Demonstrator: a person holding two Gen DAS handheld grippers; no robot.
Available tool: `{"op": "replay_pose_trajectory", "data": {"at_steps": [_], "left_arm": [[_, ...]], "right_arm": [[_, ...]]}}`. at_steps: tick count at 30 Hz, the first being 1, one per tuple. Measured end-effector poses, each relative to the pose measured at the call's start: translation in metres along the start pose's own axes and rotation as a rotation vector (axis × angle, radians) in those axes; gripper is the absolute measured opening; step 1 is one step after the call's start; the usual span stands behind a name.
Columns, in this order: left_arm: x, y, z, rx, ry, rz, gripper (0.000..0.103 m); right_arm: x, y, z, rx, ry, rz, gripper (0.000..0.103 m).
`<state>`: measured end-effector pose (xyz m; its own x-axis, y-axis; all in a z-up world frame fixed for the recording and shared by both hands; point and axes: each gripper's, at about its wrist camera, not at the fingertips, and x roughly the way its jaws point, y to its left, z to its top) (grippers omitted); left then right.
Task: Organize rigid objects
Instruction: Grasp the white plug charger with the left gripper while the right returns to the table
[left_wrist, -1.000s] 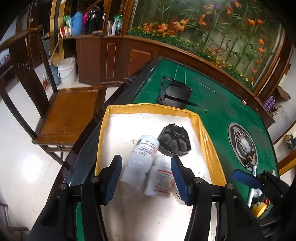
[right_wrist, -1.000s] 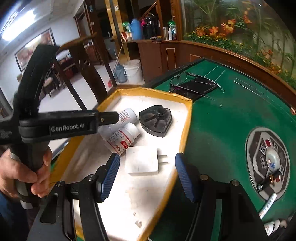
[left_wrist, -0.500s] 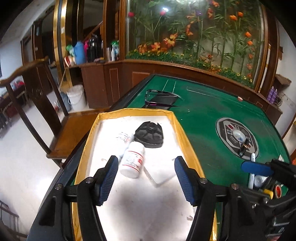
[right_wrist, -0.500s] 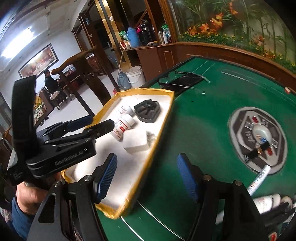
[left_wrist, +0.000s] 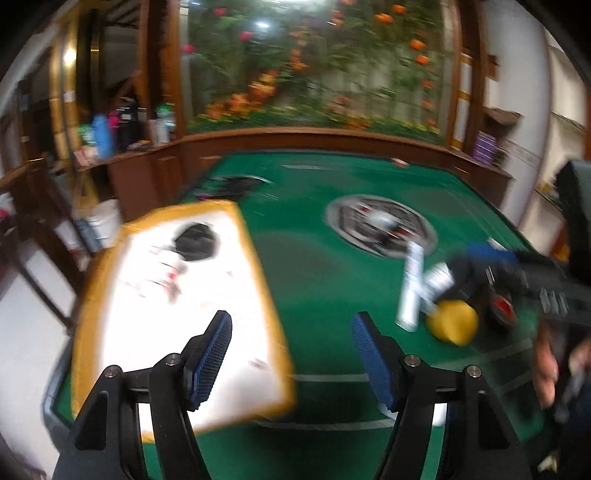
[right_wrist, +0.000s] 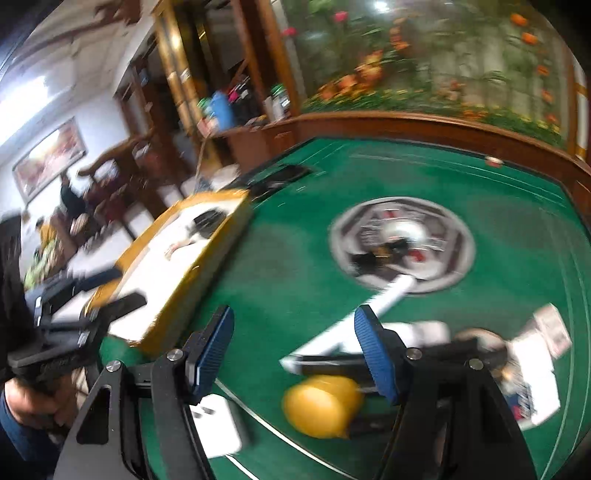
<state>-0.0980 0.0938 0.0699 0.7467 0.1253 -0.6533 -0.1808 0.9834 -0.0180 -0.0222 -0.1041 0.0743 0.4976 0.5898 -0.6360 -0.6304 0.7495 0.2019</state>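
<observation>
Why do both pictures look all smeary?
Left wrist view: the tray and yellow thing are smeared by motion blur, while the left claw stays sharp; the tray's white inside glares. Right wrist view: the same smear on the green table, straight edges bend, and the right claw is crisp.

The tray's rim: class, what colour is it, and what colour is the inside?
The tray has a yellow rim and a white inside, clearest in the left wrist view.

Left gripper (left_wrist: 291, 352), jaws just opening, empty, over yellow-rimmed tray (left_wrist: 258, 273).
</observation>
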Motion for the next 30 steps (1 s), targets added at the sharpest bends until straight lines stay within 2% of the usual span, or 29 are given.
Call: {"op": "replay_pose_trajectory", "data": {"at_steps": [2, 6, 7, 10, 15, 17, 18, 21, 25, 28, 30], "left_arm": [[0.002, -0.017, -0.008, 0.033, 0.049, -0.071, 0.074], [0.011, -0.046, -0.023, 0.077, 0.152, -0.202, 0.076], [0.013, -0.051, -0.025, 0.088, 0.165, -0.209, 0.076], [0.022, -0.064, -0.032, 0.128, 0.201, -0.194, 0.078], [0.04, -0.08, -0.038, 0.175, 0.258, -0.177, 0.076], [0.045, -0.083, -0.039, 0.19, 0.266, -0.161, 0.057], [0.045, -0.083, -0.037, 0.195, 0.251, -0.151, 0.055], [0.045, -0.083, -0.033, 0.184, 0.25, -0.16, 0.055], [0.043, -0.079, -0.038, 0.184, 0.239, -0.16, 0.055], [0.042, -0.077, -0.041, 0.184, 0.228, -0.164, 0.055], [0.042, -0.077, -0.042, 0.187, 0.223, -0.162, 0.055]], "right_arm": [[-0.011, -0.023, -0.005, 0.069, -0.035, -0.008, 0.067], [-0.017, -0.052, -0.006, 0.172, -0.045, 0.036, 0.067], [-0.018, -0.053, -0.005, 0.175, -0.051, 0.038, 0.067], [-0.018, -0.049, -0.005, 0.152, -0.04, 0.038, 0.071], [-0.009, -0.034, -0.011, 0.084, 0.049, 0.05, 0.071], [-0.005, -0.023, -0.016, 0.044, 0.09, 0.059, 0.071], [-0.004, -0.019, -0.018, 0.029, 0.1, 0.06, 0.071], [-0.005, -0.006, -0.025, -0.023, 0.118, 0.064, 0.071], [0.004, -0.005, -0.031, -0.055, 0.134, -0.019, 0.071], [0.008, -0.004, -0.034, -0.061, 0.153, -0.02, 0.071], [0.012, 0.001, -0.036, -0.094, 0.159, -0.054, 0.071]]}}
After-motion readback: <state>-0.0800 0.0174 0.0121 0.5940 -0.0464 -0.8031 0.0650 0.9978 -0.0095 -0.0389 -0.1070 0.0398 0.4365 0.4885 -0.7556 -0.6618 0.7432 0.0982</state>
